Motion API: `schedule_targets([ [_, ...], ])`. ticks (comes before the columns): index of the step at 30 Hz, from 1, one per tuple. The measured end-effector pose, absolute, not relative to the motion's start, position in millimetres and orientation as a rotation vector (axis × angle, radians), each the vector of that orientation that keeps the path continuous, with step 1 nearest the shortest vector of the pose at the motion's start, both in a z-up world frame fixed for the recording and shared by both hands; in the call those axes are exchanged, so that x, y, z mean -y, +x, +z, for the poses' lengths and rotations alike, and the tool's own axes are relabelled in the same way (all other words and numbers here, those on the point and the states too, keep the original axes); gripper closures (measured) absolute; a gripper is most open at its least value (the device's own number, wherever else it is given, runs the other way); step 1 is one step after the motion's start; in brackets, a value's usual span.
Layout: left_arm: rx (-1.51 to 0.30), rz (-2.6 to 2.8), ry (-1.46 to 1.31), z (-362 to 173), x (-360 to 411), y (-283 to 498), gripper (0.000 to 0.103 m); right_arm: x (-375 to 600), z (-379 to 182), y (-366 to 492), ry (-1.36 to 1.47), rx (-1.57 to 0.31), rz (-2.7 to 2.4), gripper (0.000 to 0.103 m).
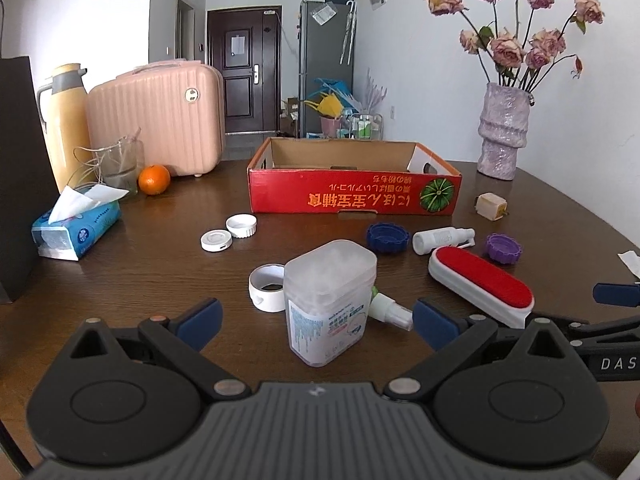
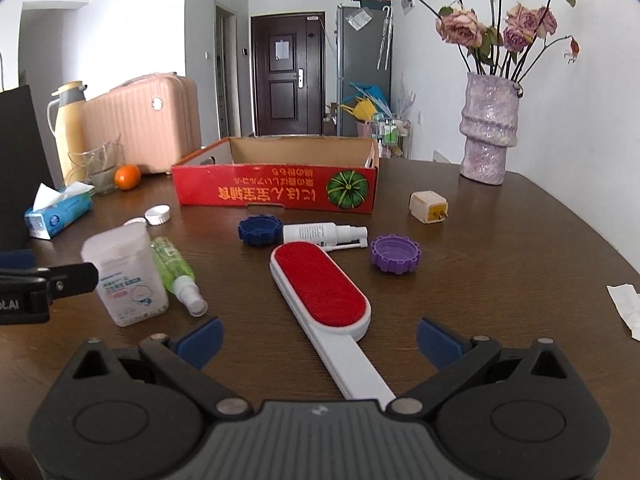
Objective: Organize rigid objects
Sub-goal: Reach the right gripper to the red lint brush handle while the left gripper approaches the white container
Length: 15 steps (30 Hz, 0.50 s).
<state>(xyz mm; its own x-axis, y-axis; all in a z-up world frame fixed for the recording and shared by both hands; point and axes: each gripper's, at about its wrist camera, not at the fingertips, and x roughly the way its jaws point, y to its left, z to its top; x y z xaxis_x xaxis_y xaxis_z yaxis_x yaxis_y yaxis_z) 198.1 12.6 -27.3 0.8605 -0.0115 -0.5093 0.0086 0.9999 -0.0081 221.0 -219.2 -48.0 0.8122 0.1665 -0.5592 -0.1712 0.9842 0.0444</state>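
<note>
1. One red cardboard box [image 1: 354, 196], open at the top
2. One lint brush [image 2: 320, 284] with a red pad and a white handle
3. Two spray bottles: a white one [image 2: 324, 233] and a green one [image 2: 176, 268]
4. One clear tub of cotton swabs [image 1: 330, 300]
5. Two toothed caps: a blue one [image 2: 260, 230] and a purple one [image 2: 395, 254]
6. Three white round pieces: a ring [image 1: 266, 286], a flat disc [image 1: 216, 240] and a ribbed lid [image 1: 241, 226]
7. One cream plug adapter [image 2: 428, 207]
8. One orange [image 1: 154, 179]
9. One tissue pack [image 1: 76, 226]
10. One pink suitcase [image 1: 156, 114]
11. One yellow flask [image 1: 68, 120]
12. One glass jug [image 1: 122, 164]
13. One vase of dried roses [image 1: 504, 132]
</note>
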Motion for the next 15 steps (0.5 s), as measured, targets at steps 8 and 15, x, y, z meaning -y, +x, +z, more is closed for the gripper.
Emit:
schedule_targets([
  [8,-0.565,-0.004,-0.009,-36.0,-16.4,220.5,0.000,217.2,-59.1,248.3,-0.028,-0.632,0.185,0.000],
  [15,-0.590,0.002,-0.009,-42.4,-17.9,234.7,0.000,214.0,-75.8,288.3,-0.055,-0.712,0.215,0.008],
])
